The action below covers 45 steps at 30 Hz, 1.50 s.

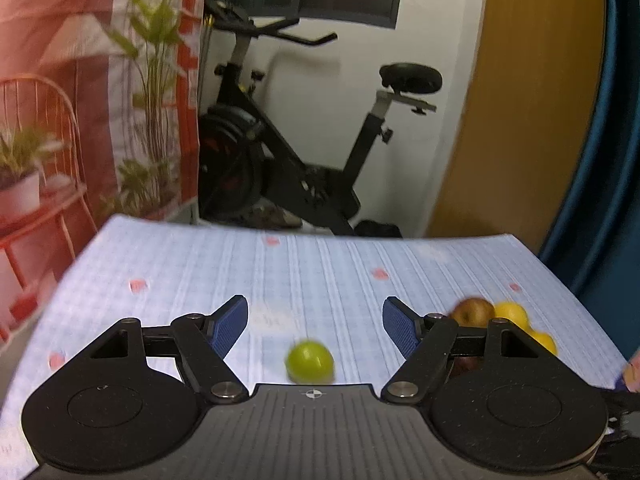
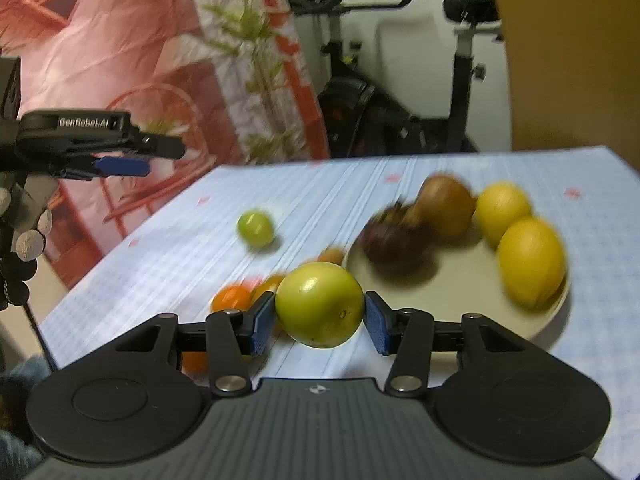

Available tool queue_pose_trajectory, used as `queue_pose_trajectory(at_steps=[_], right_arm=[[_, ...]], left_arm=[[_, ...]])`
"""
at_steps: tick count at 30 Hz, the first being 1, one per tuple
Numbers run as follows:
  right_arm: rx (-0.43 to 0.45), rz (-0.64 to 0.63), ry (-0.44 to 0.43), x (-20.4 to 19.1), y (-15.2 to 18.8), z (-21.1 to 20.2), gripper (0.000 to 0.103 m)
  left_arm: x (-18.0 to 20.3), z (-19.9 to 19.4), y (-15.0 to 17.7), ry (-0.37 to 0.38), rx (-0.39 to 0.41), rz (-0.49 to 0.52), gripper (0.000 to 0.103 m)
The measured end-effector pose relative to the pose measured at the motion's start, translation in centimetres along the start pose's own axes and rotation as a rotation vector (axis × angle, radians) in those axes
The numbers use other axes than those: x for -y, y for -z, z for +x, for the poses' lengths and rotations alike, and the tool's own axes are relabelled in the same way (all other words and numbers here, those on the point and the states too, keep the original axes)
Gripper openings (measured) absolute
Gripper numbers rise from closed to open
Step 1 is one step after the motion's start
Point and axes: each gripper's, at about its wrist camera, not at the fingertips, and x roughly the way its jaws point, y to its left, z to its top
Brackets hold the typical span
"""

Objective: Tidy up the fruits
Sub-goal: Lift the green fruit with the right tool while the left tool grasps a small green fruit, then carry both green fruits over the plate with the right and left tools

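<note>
While we work across the blue checked tablecloth [image 2: 400, 184] from its left side, the left gripper [image 1: 315, 326] hangs above the cloth with its jaws wide and nothing between them. The small green fruit [image 1: 310, 361] lies loose on the cloth just below and near of that gap. In the right wrist view it sits well left of the plate [image 2: 460, 280], far of the small orange fruits [image 2: 232, 298] clustered near the table's near edge.

Further right, the right gripper [image 2: 320, 316] holds a large yellow-green fruit [image 2: 320, 304], both blue pads pressed on its sides at about its widest line. The plate lies just right of it and beyond. It carries two dark reddish fruits [image 2: 400, 240] on its left and far part and two yellow lemons [image 2: 528, 260] on its right.

To do this step well, we judge that we should keep the grip steady. We should carry the fruit low over the rim and aim for the bare near middle of the plate, where there is room. We should let go only once it rests there, since a round fruit dropped onto a shallow plate could roll off or knock the lemons. The pictures are blurred, so slowing the hands would help.
</note>
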Motion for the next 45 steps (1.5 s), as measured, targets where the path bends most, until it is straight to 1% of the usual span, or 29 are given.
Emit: queue_pose_trajectory(at_steps=[4, 6, 9, 13, 15, 20, 21, 22, 23, 25, 29, 33, 39, 42, 45], right_arm=[[0.050, -0.010, 0.042, 1.4, -2.1, 0.0, 0.050], [0.063, -0.010, 0.057, 1.9, -2.8, 0.2, 0.050], [0.072, -0.005, 0.072, 2.7, -3.3, 0.3, 0.050], [0.051, 0.021, 0.080, 3.7, -3.2, 1.1, 0.050], [0.038, 0.036, 0.085, 4.2, -3.0, 1.4, 0.050], [0.010, 0.087, 0.099, 5.7, -2.1, 1.7, 0.050], [0.003, 0.093, 0.103, 6.0, -1.8, 1.7, 0.050], [-0.004, 0.099, 0.108, 6.2, -1.7, 1.8, 0.050], [-0.010, 0.103, 0.115, 6.5, -1.6, 1.9, 0.050], [-0.018, 0.113, 0.128, 7.0, -1.3, 2.0, 0.050], [-0.020, 0.081, 0.144, 7.2, -1.8, 2.3, 0.050], [-0.018, 0.030, 0.144, 6.8, -2.4, 3.0, 0.050], [-0.046, -0.065, 0.171, 6.5, -3.2, 5.1, 0.050], [-0.048, -0.118, 0.183, 6.0, -3.4, 5.5, 0.050], [-0.050, -0.119, 0.178, 5.9, -3.4, 5.6, 0.050]], left_arm=[[0.1, 2.5, -1.1, -0.012, -0.009, 0.012, 0.075], [0.1, 4.0, -1.0, -0.014, -0.037, 0.020, 0.072], [0.0, 6.5, -0.1, -0.009, -0.096, 0.039, 0.071], [-0.5, 9.6, 1.7, 0.004, -0.180, 0.030, 0.070], [-0.6, 10.5, 2.5, 0.005, -0.212, 0.032, 0.069], [-1.0, 12.0, 3.6, 0.016, -0.259, 0.029, 0.068], [-1.0, 12.1, 3.8, 0.014, -0.265, 0.032, 0.067], [-1.0, 12.3, 4.0, 0.008, -0.270, 0.038, 0.063], [-1.1, 12.3, 4.1, 0.015, -0.272, 0.042, 0.058], [-0.9, 12.3, 4.4, 0.029, -0.279, 0.047, 0.053], [-0.4, 12.4, 4.4, 0.020, -0.268, 0.092, 0.053], [-0.6, 12.1, 4.3, 0.031, -0.274, 0.070, 0.052], [-0.1, 10.2, 3.7, 0.048, -0.222, 0.082, 0.052], [0.3, 9.2, 3.0, 0.071, -0.197, 0.067, 0.052], [1.4, 8.5, 2.6, 0.120, -0.183, 0.074, 0.052]])
